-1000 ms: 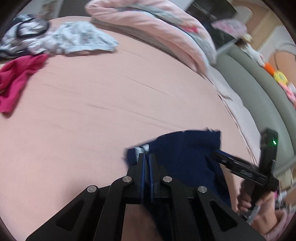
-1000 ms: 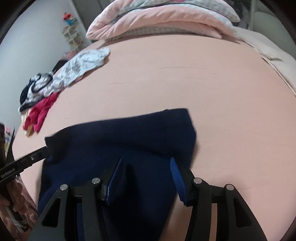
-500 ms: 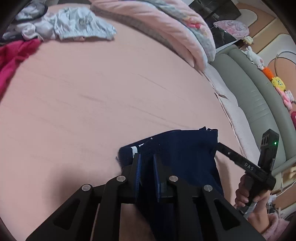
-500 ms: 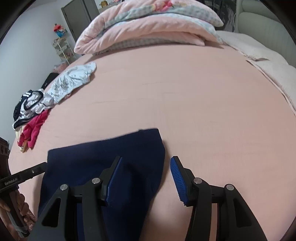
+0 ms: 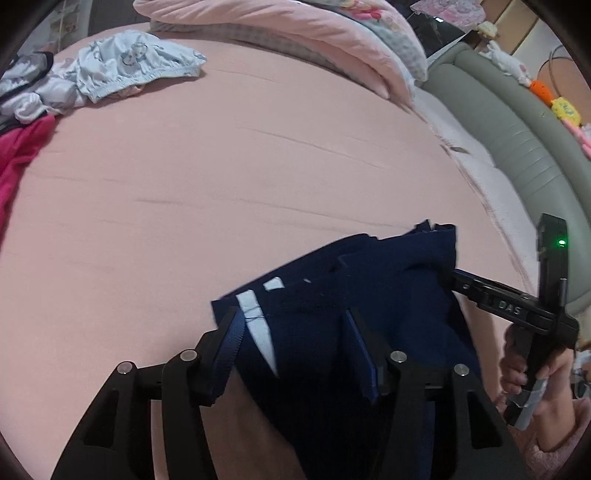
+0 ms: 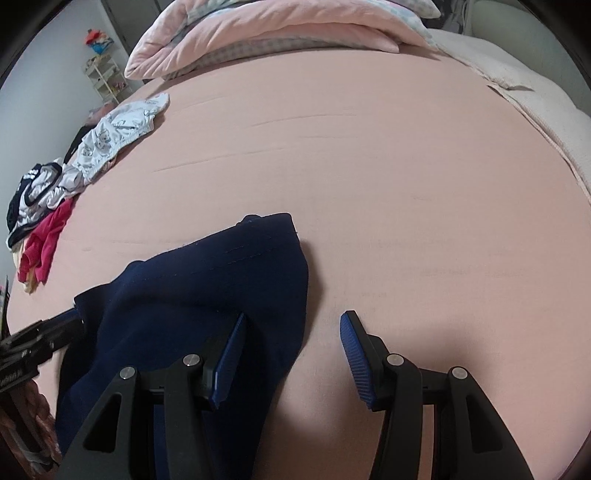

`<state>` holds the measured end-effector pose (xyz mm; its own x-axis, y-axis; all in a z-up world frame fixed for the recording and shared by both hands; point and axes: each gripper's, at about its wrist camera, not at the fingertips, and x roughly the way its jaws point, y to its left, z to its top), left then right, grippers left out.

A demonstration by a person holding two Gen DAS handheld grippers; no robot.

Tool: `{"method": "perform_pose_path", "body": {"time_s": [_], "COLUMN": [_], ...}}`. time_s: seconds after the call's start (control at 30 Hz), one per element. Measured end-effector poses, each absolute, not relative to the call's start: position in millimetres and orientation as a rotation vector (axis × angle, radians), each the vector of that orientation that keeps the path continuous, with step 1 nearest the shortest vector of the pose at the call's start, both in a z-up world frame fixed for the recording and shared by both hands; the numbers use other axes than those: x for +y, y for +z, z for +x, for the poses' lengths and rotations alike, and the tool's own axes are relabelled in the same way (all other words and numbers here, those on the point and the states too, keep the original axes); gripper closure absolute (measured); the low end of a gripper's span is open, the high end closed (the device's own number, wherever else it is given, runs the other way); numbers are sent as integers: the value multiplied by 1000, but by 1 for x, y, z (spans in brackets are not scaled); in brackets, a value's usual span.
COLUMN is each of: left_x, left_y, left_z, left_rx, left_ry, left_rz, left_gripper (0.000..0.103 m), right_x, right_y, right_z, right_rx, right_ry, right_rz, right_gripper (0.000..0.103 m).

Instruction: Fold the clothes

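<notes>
A navy garment (image 5: 369,295) lies partly folded on the pink bed sheet (image 5: 221,184), with a white label (image 5: 255,321) showing at its left edge. My left gripper (image 5: 291,321) hangs over that edge and its jaws are opening. The cloth lies between the pads and they do not press on it. In the right wrist view the navy garment (image 6: 207,288) sits at the lower left. My right gripper (image 6: 293,317) is open, its left finger over the cloth's right edge and its right finger over bare sheet. A hand holds the right gripper (image 5: 458,278) at the garment's far side.
Loose clothes lie at the far left: a pale printed piece (image 5: 136,70) and a magenta one (image 5: 18,155). A folded pink duvet (image 5: 295,29) lies at the bed's head. A grey-green padded headboard (image 5: 517,122) with plush toys runs along the right.
The left gripper's jaws went from shut on the navy garment's edge to spread apart, letting the cloth go. The right gripper shifted right, so the garment's edge now lies under its left finger.
</notes>
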<state>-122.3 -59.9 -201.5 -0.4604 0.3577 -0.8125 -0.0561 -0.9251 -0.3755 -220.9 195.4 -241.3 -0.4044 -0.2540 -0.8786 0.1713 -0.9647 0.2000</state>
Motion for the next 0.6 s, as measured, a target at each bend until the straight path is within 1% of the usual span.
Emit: {"method": "perform_pose_path", "body": {"time_s": [0.07, 0.1, 0.13, 0.2, 0.23, 0.33, 0.37, 0.4, 0.43, 0.5, 0.6], "left_x": [-57, -54, -52, -53, -56, -72, -75, -77, -76, -81, -98], "left_y": [-201, -200, -200, -202, -204, -201, -193, -186, -179, -176, -181], "left_z": [-122, -121, -121, -122, -123, -120, -117, -114, -113, -112, -105], "left_rx": [-409, -383, -368, -415, -469, -675, -701, -707, -656, -622, -635], "left_ry": [2453, 2457, 2461, 2460, 2445, 2387, 2393, 2409, 2455, 2507, 2554], "left_rz": [-1460, -1455, -1450, -1447, -1440, -1387, -1345, -1312, -1309, -1326, -1368], "left_gripper": [52, 70, 90, 93, 97, 98, 98, 99, 99, 100, 100], "right_x": [196, 197, 197, 198, 198, 197, 196, 195, 194, 195, 195], "right_y": [-239, -238, -237, -235, -236, -237, -238, -240, -242, -242, -242], "right_z": [-220, -219, -218, -217, -217, -217, -217, -216, -215, -213, -214], "right_rx": [-119, -122, -125, -131, -133, -139, -129, -118, -106, -107, -87], "right_ry": [-2435, -2434, -2434, -2430, -2427, -2416, -2415, -2415, -2414, -2421, -2427], "right_rz": [1536, 1530, 1524, 1519, 1521, 1526, 1526, 1527, 1527, 1523, 1519], "right_gripper": [51, 51, 51, 51, 51, 51, 51, 51, 51, 49, 48]}}
